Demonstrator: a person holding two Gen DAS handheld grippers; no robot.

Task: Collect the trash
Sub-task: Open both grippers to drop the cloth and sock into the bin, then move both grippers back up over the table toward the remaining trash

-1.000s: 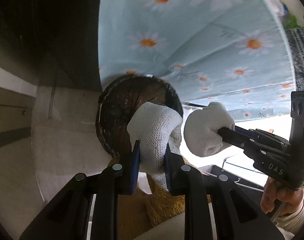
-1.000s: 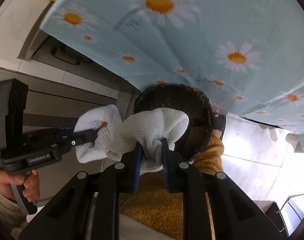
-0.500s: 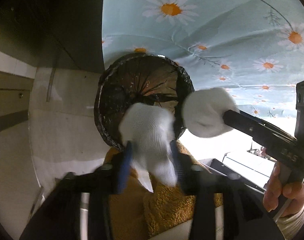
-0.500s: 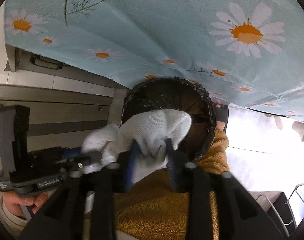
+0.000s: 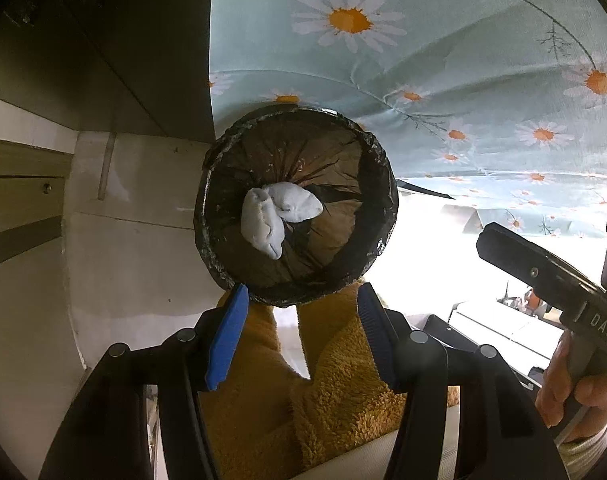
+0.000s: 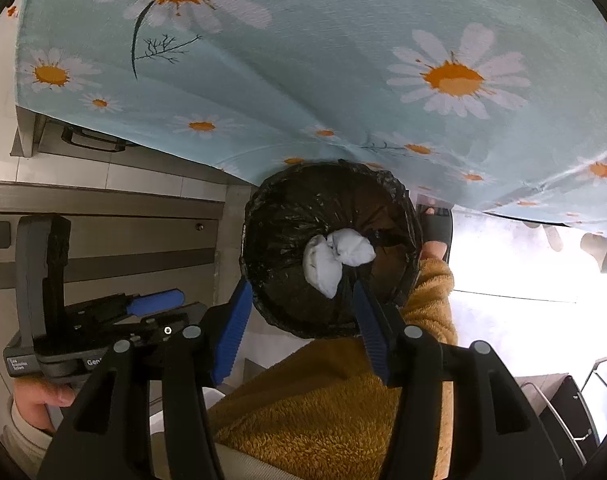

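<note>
Two white cloth wads (image 5: 277, 216) lie touching at the bottom of the black-lined bin (image 5: 377, 196), whose far rim tucks under the daisy tablecloth's (image 6: 343, 80) hanging edge. Above its near rim, left gripper (image 5: 301, 332) and right gripper (image 6: 301, 328), jaws just parted, hold nothing.

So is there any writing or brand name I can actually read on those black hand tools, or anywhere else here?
"DAS" – white letters on the right gripper, near its handle, in the left wrist view.
"Gen" – start of a cut-off word on the left gripper, in the right wrist view.
A small white label on that same gripper's corner – too small to read.
Nothing else carries text.
</note>
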